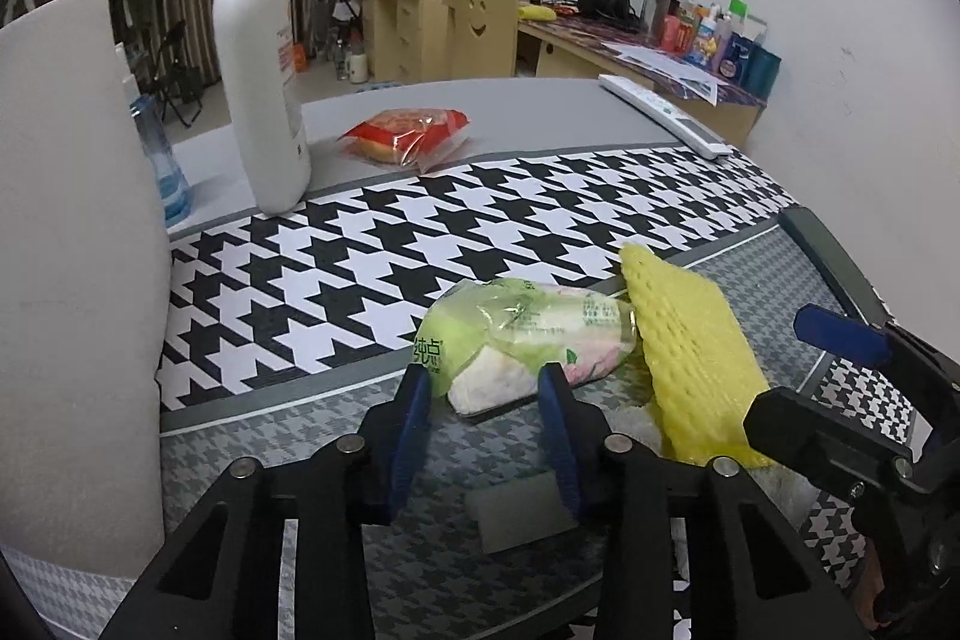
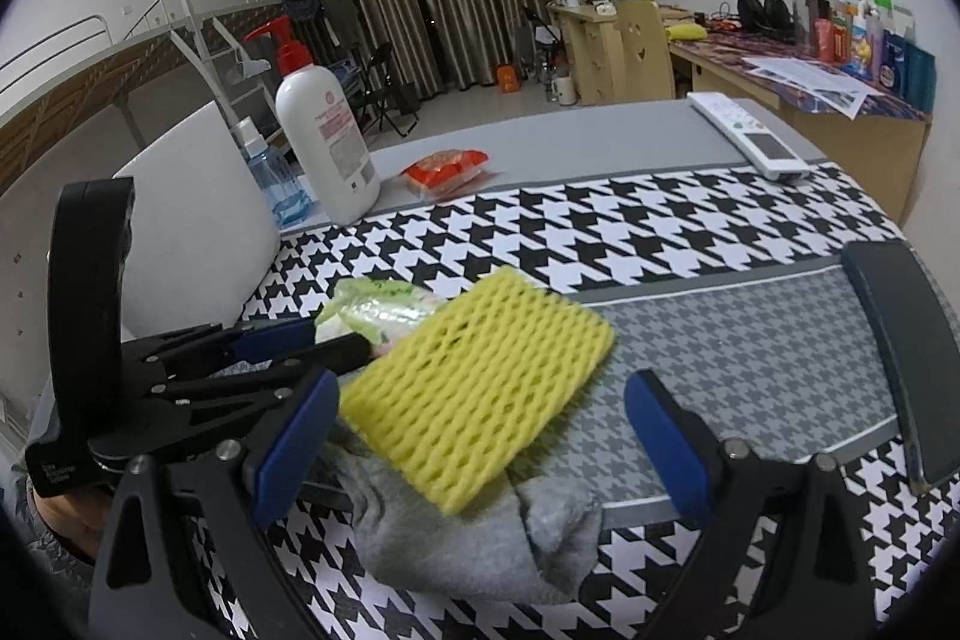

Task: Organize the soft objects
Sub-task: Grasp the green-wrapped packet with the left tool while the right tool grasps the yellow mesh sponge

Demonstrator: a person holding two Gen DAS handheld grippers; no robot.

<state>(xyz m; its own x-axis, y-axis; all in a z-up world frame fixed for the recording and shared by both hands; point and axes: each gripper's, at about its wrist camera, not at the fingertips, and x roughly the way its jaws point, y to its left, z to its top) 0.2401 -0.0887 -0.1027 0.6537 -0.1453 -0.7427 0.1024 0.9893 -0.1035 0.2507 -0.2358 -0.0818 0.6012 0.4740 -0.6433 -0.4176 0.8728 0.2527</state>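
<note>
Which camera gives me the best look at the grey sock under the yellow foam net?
The right wrist view. The grey sock lies in the foreground between the right gripper's open fingers, partly covered by the yellow foam net. The left wrist view shows only a pale, indistinct patch beside the net, too unclear to identify.

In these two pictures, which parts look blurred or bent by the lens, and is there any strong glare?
Left wrist view: dark fisheye corners, the table edge curves, the green snack packet shows small plastic highlights, and the left tool is sharp. Right wrist view: the yellow foam net is slightly blurred, the curtains bow, and there is no strong glare.
</note>
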